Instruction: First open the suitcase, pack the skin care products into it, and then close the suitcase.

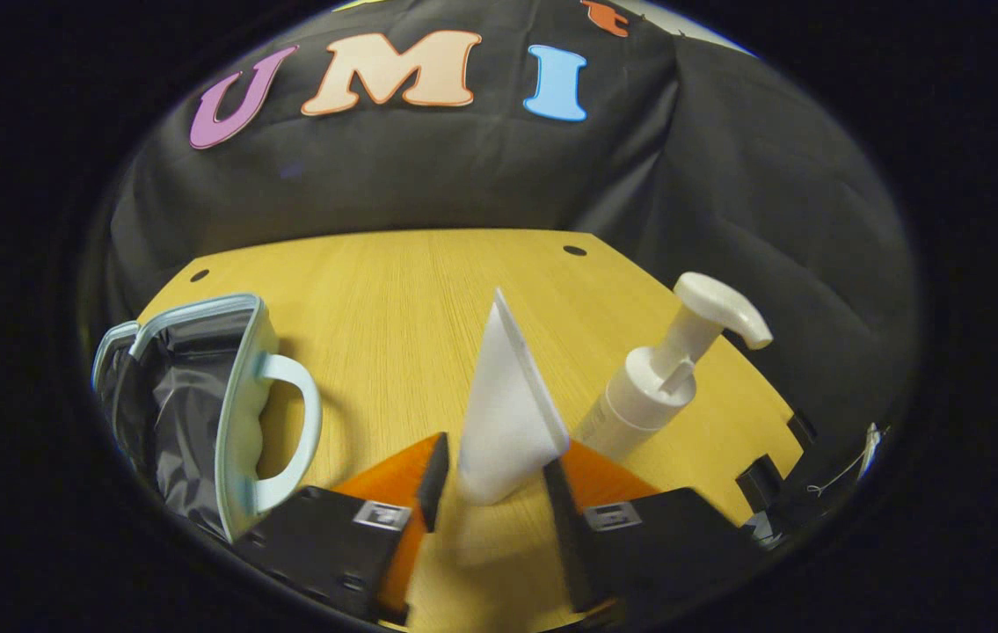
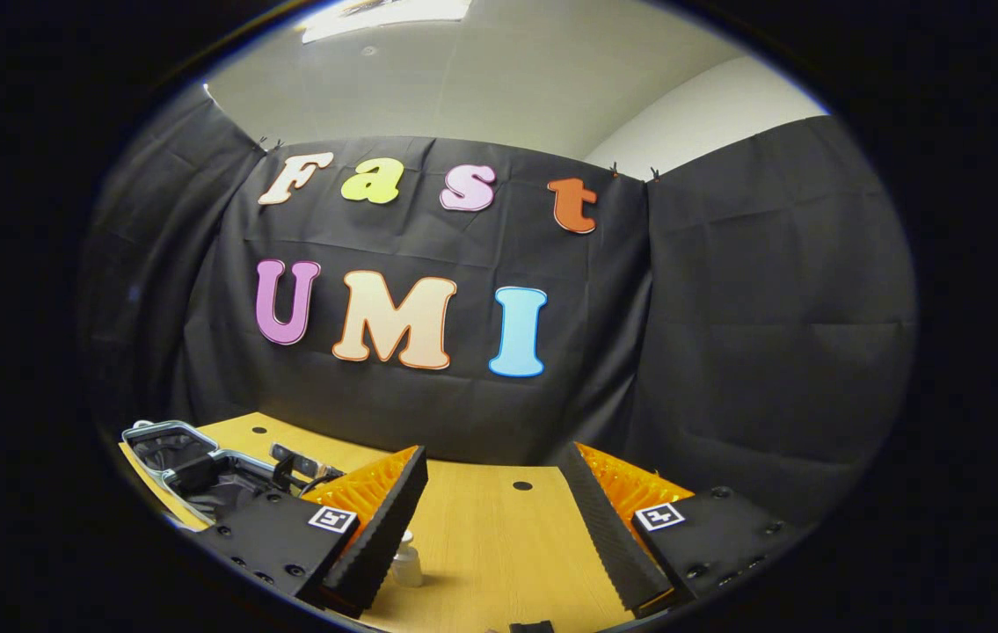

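Seemingly light and soft-walled, the tube (image 1: 507, 413) stood cap-down between the left gripper's (image 1: 491, 488) 2 parted fingers, best pinched low near its stiffer cap, with the open suitcase (image 1: 200, 413) to its left; the right gripper (image 2: 499, 536) gaped empty.

Left hand-held gripper (image 1: 491, 479): fingers spread apart and angled downward, one on each side of a white tube (image 1: 507, 413) without clearly pressing it. Right hand-held gripper (image 2: 491, 527): fingers wide apart, nothing between them, held level and facing forward.
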Tool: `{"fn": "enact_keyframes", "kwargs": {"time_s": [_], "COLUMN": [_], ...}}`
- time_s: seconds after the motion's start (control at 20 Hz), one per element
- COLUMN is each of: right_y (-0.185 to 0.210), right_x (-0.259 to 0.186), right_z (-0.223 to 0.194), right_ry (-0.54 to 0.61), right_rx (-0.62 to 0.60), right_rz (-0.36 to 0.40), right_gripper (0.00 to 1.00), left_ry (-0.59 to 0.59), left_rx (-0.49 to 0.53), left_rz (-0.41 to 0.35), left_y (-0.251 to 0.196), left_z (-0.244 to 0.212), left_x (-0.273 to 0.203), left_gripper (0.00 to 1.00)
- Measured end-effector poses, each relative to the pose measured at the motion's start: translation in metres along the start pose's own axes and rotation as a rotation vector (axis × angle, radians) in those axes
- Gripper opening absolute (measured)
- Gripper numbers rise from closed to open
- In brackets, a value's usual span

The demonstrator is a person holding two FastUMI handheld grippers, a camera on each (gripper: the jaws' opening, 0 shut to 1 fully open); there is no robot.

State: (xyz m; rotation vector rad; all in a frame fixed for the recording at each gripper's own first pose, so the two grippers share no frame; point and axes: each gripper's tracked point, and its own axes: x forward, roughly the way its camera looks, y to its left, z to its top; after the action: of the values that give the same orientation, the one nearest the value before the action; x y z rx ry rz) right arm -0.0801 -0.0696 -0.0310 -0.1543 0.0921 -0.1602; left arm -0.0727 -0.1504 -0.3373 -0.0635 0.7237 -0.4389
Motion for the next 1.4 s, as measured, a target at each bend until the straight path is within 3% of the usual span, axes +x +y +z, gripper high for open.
{"fn": "enact_keyframes", "kwargs": {"time_s": [0.1,0.2,0.45,0.75,1.1,1.15,1.4], "right_y": [0.007,0.015,0.05,0.096,0.116,0.118,0.124], "right_x": [0.003,0.011,0.038,0.068,0.089,0.09,0.085], "right_z": [-0.006,-0.017,-0.061,-0.123,-0.206,-0.217,-0.285], "right_ry": [0.016,0.041,0.114,0.214,0.355,0.374,0.49], "right_rx": [0.007,0.015,0.028,0.035,0.038,0.03,-0.03], "right_rz": [0.016,0.03,0.101,0.186,0.203,0.205,0.218], "right_gripper": [1.0,1.0,0.99,1.0,0.99,0.99,0.99], "left_ry": [0.015,0.02,-0.068,-0.152,-0.241,-0.25,-0.248], "left_rx": [0.012,0.007,0.02,0.001,-0.019,-0.018,-0.015], "left_rz": [-0.027,-0.062,-0.059,0.008,0.085,0.096,0.149], "left_y": [-0.001,-0.005,0.01,0.048,0.075,0.078,0.096], "left_z": [0.0,0.006,0.046,0.082,0.116,0.12,0.118], "left_x": [0.003,-0.007,-0.054,-0.113,-0.171,-0.178,-0.193], "left_gripper": [0.35,0.28,0.25,0.25,0.25,0.22,0.25]}}
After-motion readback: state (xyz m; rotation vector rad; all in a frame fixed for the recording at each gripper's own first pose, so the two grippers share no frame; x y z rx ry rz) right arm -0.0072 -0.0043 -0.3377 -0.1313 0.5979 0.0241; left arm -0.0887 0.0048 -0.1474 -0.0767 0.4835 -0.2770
